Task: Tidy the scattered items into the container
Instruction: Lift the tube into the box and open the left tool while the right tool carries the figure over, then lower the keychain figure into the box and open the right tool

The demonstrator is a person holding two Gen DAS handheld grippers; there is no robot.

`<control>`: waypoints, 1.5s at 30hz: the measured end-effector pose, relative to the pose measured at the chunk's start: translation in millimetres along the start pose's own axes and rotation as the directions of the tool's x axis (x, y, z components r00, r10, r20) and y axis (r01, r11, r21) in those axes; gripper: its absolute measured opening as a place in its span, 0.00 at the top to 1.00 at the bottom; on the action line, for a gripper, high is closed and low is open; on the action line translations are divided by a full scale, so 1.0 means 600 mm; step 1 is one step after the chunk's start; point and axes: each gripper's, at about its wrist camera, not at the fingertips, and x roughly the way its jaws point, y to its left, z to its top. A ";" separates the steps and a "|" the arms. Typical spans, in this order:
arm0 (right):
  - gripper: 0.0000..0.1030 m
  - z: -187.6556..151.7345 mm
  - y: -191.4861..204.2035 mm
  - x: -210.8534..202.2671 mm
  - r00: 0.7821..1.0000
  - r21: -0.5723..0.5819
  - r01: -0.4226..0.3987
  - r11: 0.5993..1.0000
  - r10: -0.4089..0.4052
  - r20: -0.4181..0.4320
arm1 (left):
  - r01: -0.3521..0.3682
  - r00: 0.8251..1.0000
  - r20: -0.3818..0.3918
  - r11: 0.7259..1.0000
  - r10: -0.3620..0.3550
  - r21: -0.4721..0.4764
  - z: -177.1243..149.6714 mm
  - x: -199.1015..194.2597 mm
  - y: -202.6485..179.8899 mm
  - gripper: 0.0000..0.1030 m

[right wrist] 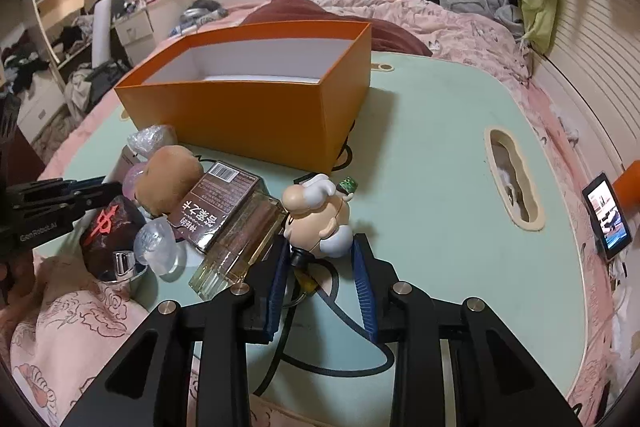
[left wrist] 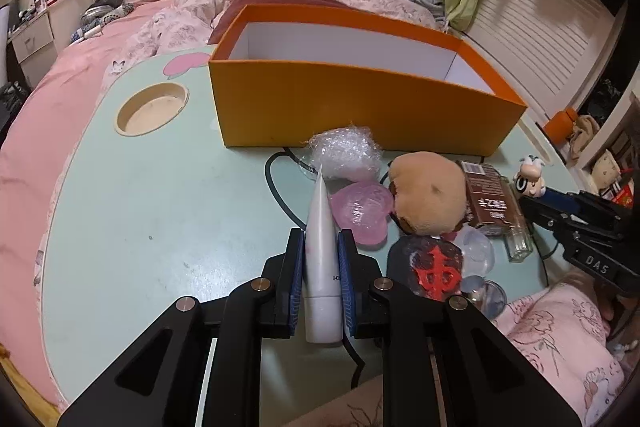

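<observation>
Left gripper (left wrist: 320, 255) sits at the bottom centre of its own view, blue pads clamped on a white tube (left wrist: 320, 259) that lies flat on the table (left wrist: 160, 207), crimped tip pointing up the frame toward the box (left wrist: 360, 107). Tube runs right down the middle between the fingers, cap end toward the camera. Just right of the pads there's a pink heart thing (left wrist: 362, 211), then a tan plush (left wrist: 428, 195) touching it, and a dark pouch (left wrist: 434, 267) with a red character below that. A wad of bubble wrap (left wrist: 344, 155) sits past the tube's tip, up against the orange box's front wall.

Right gripper (right wrist: 320, 259) in its own view, lower centre: fingers are on either side of a little figurine (right wrist: 316, 219) with white hair. Left pad looks to be against it, right pad close, but I honestly can't tell if it's really squeezing yet. A black cable (right wrist: 320, 347) loops under it. Left of that finger lies a glass bottle (right wrist: 240, 247), with a brown carton (right wrist: 220, 203) leaning over it. Box (right wrist: 248, 115) is up the frame, open, nothing visible inside.
</observation>
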 end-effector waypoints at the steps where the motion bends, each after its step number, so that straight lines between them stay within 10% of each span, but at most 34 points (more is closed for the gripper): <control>1: 0.71 -0.003 0.000 -0.002 1.000 0.000 -0.002 1.000 0.002 0.008 | -0.004 1.000 0.015 1.000 0.004 0.002 0.000 -0.006 -0.001 0.83; 11: 0.71 0.041 -0.001 -0.049 0.989 -0.017 -0.039 0.999 0.041 0.144 | 0.030 0.988 0.152 0.998 -0.039 0.064 0.119 -0.090 -0.002 0.83; 19: 0.71 0.187 0.021 -0.097 0.925 -0.007 -0.135 0.991 0.128 0.356 | 0.000 0.966 0.258 0.997 -0.019 0.071 0.228 -0.089 -0.022 0.83; 28: 0.71 0.209 0.042 0.064 0.984 0.076 -0.106 0.992 0.093 0.151 | 0.058 0.991 0.123 0.998 -0.059 0.010 0.198 0.045 -0.008 0.83; 45: 0.71 0.182 0.045 0.104 0.978 -0.067 0.072 0.995 -0.057 0.202 | 0.049 0.995 0.091 0.999 -0.048 -0.002 0.151 0.065 -0.011 0.84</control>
